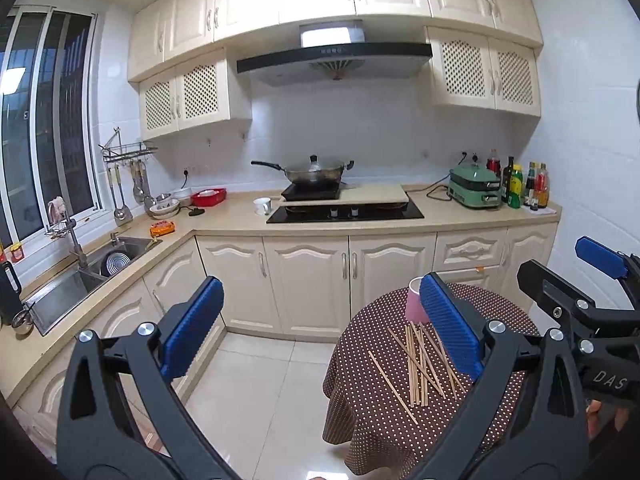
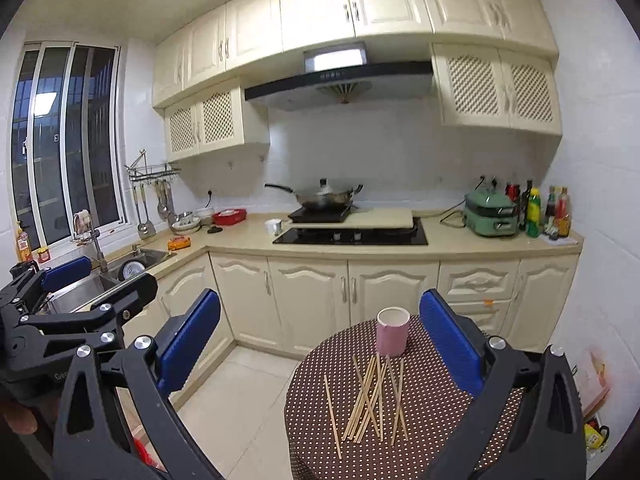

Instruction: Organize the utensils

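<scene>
Wooden chopsticks (image 2: pixel 370 398) (roughly a dozen) lie beside one pink cup (image 2: pixel 393 331).

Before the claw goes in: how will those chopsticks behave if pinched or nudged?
The chopsticks look thin, stiff and light, probably wood. They lie crisscrossed in a loose pile on the dotted tablecloth, so pinching one will likely shift its neighbours. A nudge may roll or scatter them, though the cloth might damp that.
</scene>
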Available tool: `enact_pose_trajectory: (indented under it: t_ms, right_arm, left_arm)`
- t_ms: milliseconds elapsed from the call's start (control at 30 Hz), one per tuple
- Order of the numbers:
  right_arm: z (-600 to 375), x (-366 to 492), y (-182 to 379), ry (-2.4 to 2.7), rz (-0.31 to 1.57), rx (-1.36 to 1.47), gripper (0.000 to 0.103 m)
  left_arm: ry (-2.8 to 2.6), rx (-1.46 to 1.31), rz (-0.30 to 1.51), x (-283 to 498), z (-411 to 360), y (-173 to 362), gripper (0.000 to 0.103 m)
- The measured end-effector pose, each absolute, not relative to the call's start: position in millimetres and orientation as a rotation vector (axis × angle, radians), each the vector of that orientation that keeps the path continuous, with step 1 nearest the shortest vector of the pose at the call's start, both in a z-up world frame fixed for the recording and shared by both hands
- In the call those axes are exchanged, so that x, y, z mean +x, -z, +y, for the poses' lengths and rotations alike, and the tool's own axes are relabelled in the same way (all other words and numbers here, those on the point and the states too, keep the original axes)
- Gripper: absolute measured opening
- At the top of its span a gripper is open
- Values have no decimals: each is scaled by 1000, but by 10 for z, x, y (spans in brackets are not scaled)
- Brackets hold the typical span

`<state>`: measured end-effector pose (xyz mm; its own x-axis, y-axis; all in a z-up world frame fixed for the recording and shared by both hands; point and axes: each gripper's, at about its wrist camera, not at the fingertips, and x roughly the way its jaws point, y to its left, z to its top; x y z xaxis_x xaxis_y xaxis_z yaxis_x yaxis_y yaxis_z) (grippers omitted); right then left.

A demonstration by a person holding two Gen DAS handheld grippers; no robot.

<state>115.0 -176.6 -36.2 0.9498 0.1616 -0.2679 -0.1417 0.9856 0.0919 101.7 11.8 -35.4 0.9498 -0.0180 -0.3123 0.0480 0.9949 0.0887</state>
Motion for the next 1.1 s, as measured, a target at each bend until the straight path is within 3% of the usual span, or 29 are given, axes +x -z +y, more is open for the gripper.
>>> enact_pose_trajectory:
  t_ms: [333, 667, 900, 1100]
  right_arm:
    - [-2026, 2089, 684, -186, 391, 61, 96]
    - [-2446, 3043, 1298, -182, 587, 85, 95]
    - [-2668, 3510, 1937, -186, 810, 132, 79]
    - [-2810, 3849, 2440, -194, 985, 153, 68]
  left_arm:
    - [4, 118, 439, 1986, -238, 745, 97]
    - [24, 65, 718, 3170, -551, 1540, 97]
    - [37, -21, 970, 3679, -538, 2421, 96]
    - [39, -91, 1175, 3972, -513, 3096, 83]
